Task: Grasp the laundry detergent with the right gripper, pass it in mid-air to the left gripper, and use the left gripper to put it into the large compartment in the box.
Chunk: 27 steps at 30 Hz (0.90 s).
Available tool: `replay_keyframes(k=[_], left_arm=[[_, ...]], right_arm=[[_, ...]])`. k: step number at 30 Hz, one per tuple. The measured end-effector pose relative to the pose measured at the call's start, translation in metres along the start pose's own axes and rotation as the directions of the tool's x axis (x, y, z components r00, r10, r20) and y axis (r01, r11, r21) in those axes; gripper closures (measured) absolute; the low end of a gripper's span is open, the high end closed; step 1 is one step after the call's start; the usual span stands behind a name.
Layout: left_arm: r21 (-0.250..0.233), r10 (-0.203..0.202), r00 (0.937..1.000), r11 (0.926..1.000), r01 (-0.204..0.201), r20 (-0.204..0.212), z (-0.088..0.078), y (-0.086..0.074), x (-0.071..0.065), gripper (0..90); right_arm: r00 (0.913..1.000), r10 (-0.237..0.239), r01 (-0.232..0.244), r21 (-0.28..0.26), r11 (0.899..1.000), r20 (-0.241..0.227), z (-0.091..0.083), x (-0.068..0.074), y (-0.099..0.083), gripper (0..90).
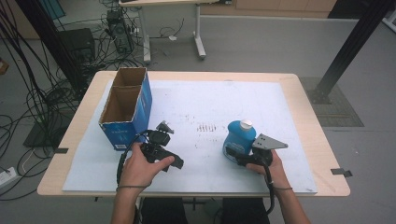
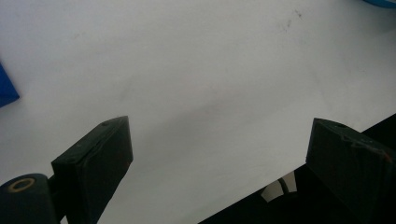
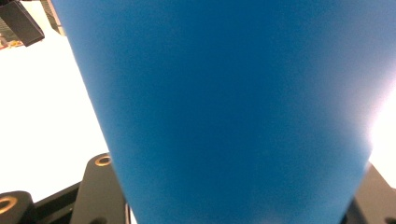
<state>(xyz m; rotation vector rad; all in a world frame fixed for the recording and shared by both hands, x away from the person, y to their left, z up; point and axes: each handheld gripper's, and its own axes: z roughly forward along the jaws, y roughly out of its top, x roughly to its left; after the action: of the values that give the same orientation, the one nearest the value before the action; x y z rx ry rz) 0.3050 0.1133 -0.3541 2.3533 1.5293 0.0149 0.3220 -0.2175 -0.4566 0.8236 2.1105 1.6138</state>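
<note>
Your right gripper [image 1: 238, 156] is closed around 1 blue bottle [image 1: 239, 139], its 2 jaws pressed against the bottle's lower sides; in the right gripper view the blue bottle [image 3: 233, 112] fills the gap between them completely. The bottle stands upright on the white board [image 1: 196, 98] with its 1 white cap [image 1: 246, 124] on top, and your right hand [image 1: 268, 165] sits just behind it, under the grey three-cornered plate [image 1: 270, 141]. Your left gripper [image 2: 219, 163] is spread wide and holds nothing: in the left gripper view its 2 jaws stand far apart with bare white board [image 2: 196, 84] between them. In the high view that left gripper [image 1: 175, 162] lies low over the board, well to the left of the bottle, with your left hand [image 1: 140, 165] wrapped around its body. Farther left of the bottle, just beyond your left gripper, stands 1 blue cardboard box [image 1: 127, 108], open at the top and split into 2 compartments, both showing brown inside. Between the box and the bottle, the board carries 1 patch of small dark marks [image 1: 205, 127]. The board rests on 1 wooden table [image 1: 308, 116].
</note>
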Motion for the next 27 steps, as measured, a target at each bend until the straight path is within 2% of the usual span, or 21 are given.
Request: replay_keyframes(k=[27], left_arm=[[-0.002,-0.009,1.0000,1.0000,0.009,0.000,0.0018,0.0021,-0.0011,7.6]], right_arm=[[1.0000,-0.006,0.006,-0.010,1.000,-0.002,-0.0001,-0.0004,-0.0010,40.7]])
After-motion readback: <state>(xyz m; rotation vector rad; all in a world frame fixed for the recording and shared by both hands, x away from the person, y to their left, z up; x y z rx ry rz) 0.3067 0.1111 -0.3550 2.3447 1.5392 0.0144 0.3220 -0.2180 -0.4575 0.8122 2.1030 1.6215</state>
